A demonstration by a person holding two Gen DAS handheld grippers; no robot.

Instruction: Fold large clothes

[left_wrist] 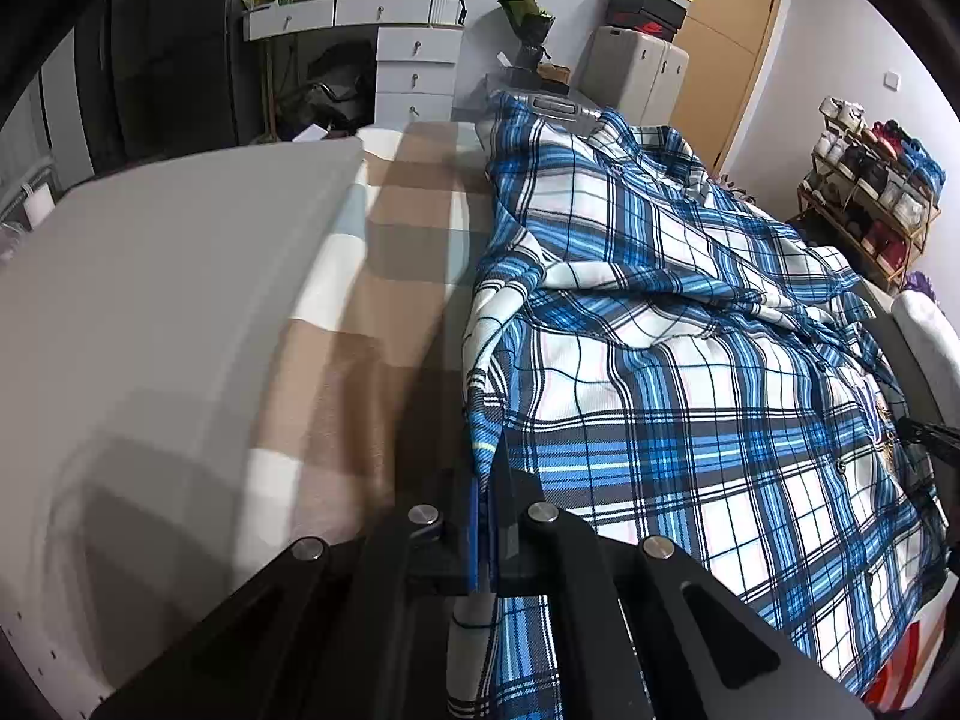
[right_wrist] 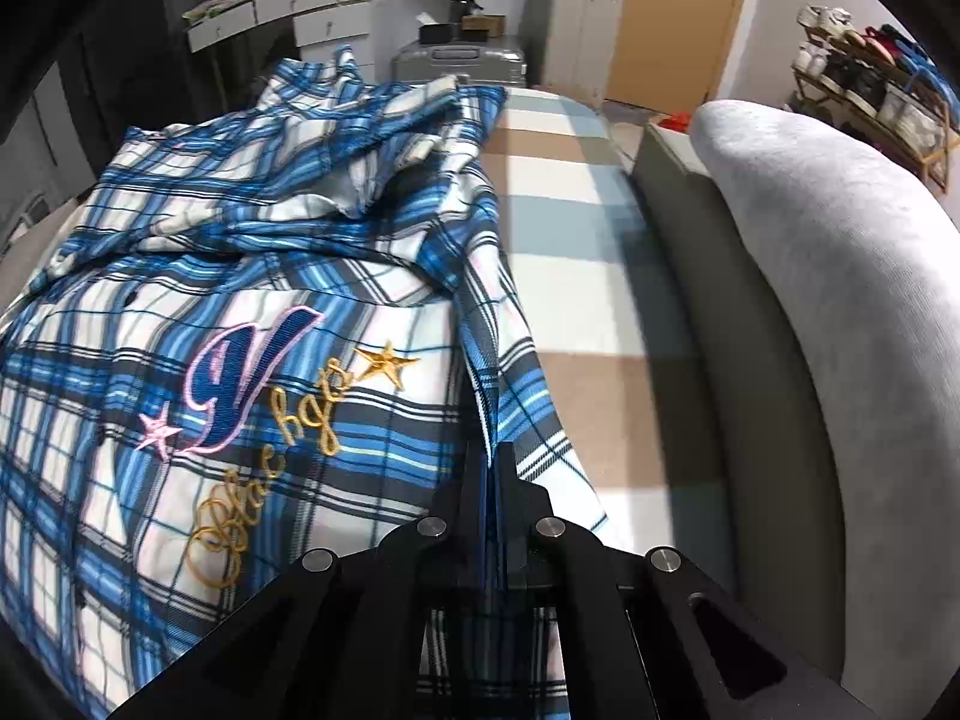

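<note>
A large blue, white and black plaid shirt (left_wrist: 690, 372) lies spread and rumpled on a checked beige and white cover (left_wrist: 390, 276). My left gripper (left_wrist: 487, 468) is shut on the shirt's left edge, and cloth hangs down between its fingers. In the right wrist view the shirt (right_wrist: 240, 312) shows an embroidered "V", gold lettering and stars. My right gripper (right_wrist: 491, 462) is shut on the shirt's right edge. The tip of the right gripper (left_wrist: 927, 438) shows at the far right of the left wrist view.
A grey panel (left_wrist: 150, 312) runs along the left side. A grey cushioned sofa back (right_wrist: 828, 276) runs along the right. Behind stand a white drawer desk (left_wrist: 384, 42), a grey suitcase (right_wrist: 459, 60), a white cabinet (left_wrist: 639, 72) and a shoe rack (left_wrist: 870, 192).
</note>
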